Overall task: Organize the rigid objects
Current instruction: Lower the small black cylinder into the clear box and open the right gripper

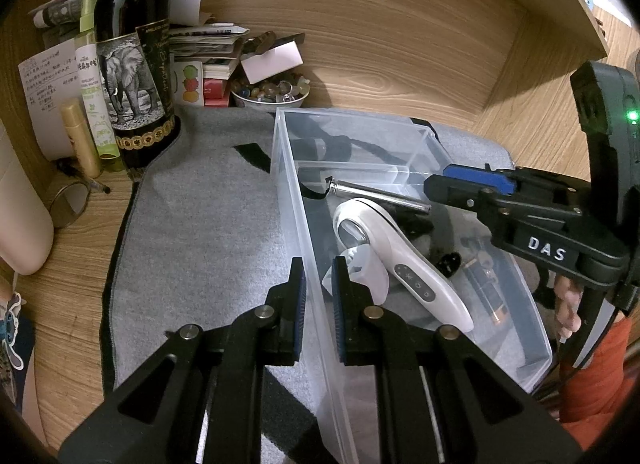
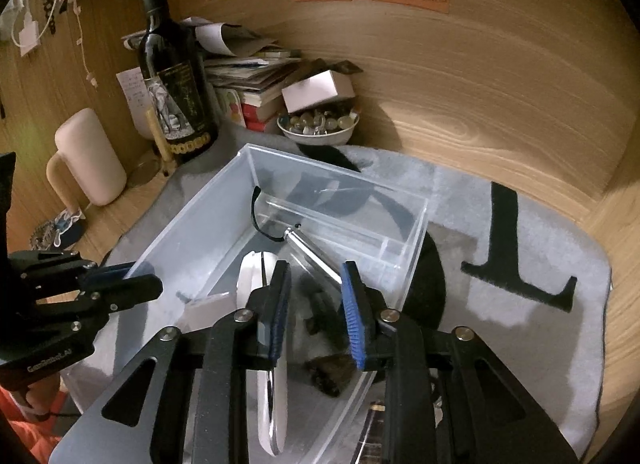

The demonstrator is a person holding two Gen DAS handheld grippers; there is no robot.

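Two grippers at the clear bin (image 1: 532, 328), frame centre: left gripper (image 1: 318, 276) narrowly parted astride its near wall, right gripper (image 2: 314, 284) half open, empty above the white handheld device (image 1: 404, 256) and metal tube (image 1: 380, 194); a snagged wall could tip it.

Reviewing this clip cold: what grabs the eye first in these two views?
The clear plastic bin on the grey mat dominates, holding a white handheld device and a metal rod. The left gripper straddles the bin's near wall, while the right gripper hovers open over the contents. A dark wine bottle with an elephant label stands behind.
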